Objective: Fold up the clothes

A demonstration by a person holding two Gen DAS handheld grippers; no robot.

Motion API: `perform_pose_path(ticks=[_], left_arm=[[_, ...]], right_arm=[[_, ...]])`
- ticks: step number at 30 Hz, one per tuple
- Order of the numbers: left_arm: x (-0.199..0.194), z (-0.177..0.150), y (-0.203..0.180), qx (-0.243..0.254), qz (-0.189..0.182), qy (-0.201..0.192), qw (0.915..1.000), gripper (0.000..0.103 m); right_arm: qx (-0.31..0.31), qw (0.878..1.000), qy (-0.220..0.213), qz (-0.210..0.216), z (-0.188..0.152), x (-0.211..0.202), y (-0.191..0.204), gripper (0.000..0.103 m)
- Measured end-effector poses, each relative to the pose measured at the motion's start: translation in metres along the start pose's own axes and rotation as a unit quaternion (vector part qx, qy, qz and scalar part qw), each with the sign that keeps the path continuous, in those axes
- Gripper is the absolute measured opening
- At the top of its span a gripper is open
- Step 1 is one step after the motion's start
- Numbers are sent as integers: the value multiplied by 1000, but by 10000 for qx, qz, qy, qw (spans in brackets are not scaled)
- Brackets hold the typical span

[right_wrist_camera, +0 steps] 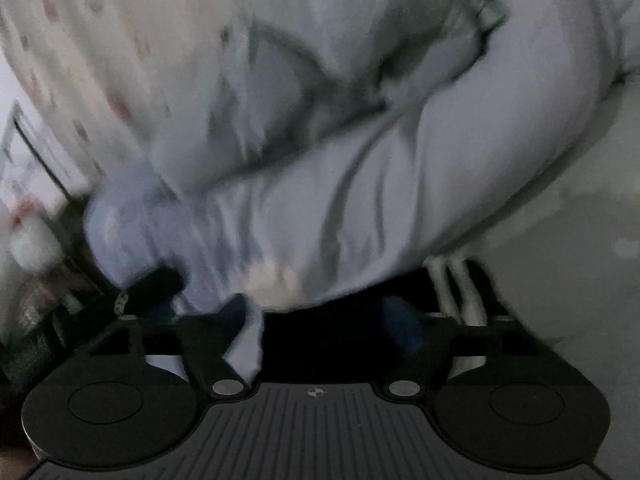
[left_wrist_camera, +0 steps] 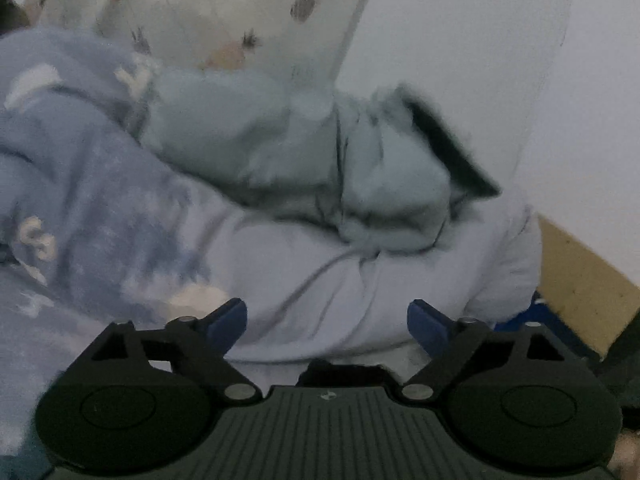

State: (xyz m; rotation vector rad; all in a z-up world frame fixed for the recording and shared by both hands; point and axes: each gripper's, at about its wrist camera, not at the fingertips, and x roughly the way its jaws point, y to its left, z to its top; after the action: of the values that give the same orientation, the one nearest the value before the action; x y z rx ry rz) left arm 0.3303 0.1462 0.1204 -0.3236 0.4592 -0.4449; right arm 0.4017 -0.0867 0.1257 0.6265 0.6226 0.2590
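Clothes are lying heaped in front of both hand-held grippers, filling most of each wrist view. In the left wrist view, a pale lilac garment [left_wrist_camera: 360,280] is bulging just beyond the left gripper [left_wrist_camera: 327,322], whose blue-tipped fingers [left_wrist_camera: 230,322] are standing wide apart with nothing pressed between them; the cloth is lying just past and below the tips. A fluffy pale green garment [left_wrist_camera: 320,168] with a dark edge is sitting on top of the lilac one, and a blue fleece piece [left_wrist_camera: 80,200] with white shapes is spreading over the left side. Behind the heap, a light printed fabric [left_wrist_camera: 224,8] is rising up. To the right, the lilac garment's rounded edge is ending near a yellow strip [left_wrist_camera: 580,280] and a plain white wall [left_wrist_camera: 520,60], leaving open room on that side.

In the right wrist view, blurred by motion, the same lilac garment [right_wrist_camera: 400,180] is sloping from upper right down to lower left. The right gripper [right_wrist_camera: 320,322] is pointing slightly downward with its jaws spread; a corner of lilac cloth is hanging against the left finger [right_wrist_camera: 236,320], but whether it is caught there cannot be told. Open pale surface [right_wrist_camera: 580,260] is showing to the right, while clutter is crowding the left edge.
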Motion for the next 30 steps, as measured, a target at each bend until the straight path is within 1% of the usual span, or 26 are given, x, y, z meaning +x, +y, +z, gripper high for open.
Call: perform_pose_path(ticks=[1,2,3,5,6,7,8,11,13,16,19,22,24,27,30], left_arm=[[-19,1,0,-8,-18,-113,9999,95],[-40,2,-1,-29,14,-226,9997,100],[-63,2,-2,-60,62,-309,9995,103],[-107,0,-5,-86,96,-426,9990,103],[-132,-4,-7,-100,78,-458,9989,103],[-154,-8,-8,-132,79,-461,9988,103],[-178,-12,-10,-182,105,-467,9987,103],[-247,-30,-19,-361,110,-481,9981,103],[-291,-41,-27,-470,149,-461,9977,103],[-348,-50,-45,-439,332,-470,9974,103],[-400,-52,-67,-318,616,-459,9965,103],[-447,-51,-89,-123,928,-509,9943,103],[-476,-49,-101,-144,1127,-574,9919,103],[-515,-45,-116,-188,1446,-716,9867,103],[-550,-40,-130,-180,1650,-865,9823,103]], right_arm=[[40,9998,-82,168,6,-22,-3,91],[117,9994,-117,315,10,-46,-5,91],[202,9986,-116,468,12,-72,-9,92],[250,9974,-88,675,11,-127,-16,95],[172,9969,-71,763,4,-157,-18,97],[59,9963,-41,851,-3,-188,-21,103],[-37,9964,24,842,-12,-217,-24,103],[-237,9975,330,573,-44,-297,-37,103],[-213,9973,640,299,-68,-344,-46,103],[-76,9953,937,218,-100,-406,-52,103],[-174,9925,1168,314,-128,-451,-46,103],[-323,9864,1509,574,-145,-483,-34,103],[-528,9795,1759,822,-155,-500,-24,103],[-811,9684,2089,1097,-162,-516,-10,103],[-1025,9573,2344,1350,-165,-529,-1,103]])
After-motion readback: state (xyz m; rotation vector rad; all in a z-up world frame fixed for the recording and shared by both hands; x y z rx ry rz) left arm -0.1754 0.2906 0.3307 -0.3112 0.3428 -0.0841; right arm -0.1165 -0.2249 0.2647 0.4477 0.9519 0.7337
